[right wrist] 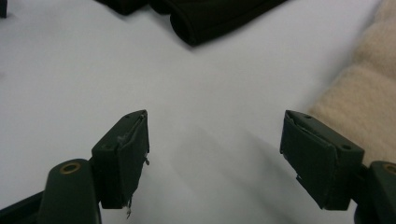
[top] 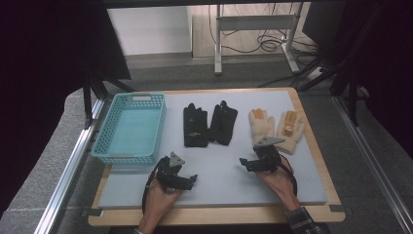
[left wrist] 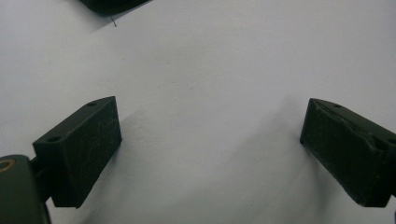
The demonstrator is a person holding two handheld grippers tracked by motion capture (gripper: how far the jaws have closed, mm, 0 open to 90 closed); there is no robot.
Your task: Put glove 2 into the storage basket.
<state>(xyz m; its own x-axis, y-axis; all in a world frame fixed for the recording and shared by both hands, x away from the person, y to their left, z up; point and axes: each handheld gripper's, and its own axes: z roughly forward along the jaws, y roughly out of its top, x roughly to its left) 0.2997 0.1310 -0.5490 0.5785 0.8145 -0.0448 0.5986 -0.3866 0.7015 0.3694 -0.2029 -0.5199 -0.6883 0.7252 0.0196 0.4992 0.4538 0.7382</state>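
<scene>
Two pairs of gloves, black fabric gloves (top: 209, 125) and cream fleece gloves (top: 276, 127), lie mid-frame; left gripper (top: 193, 178) and right gripper (top: 242, 162) below, jaws spread, hold nothing.

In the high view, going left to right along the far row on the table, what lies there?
Light blue perforated plastic basket → left black fabric glove → right black fabric glove → left cream fleece glove with orange fingertips → right cream fleece glove with orange fingertips.
</scene>
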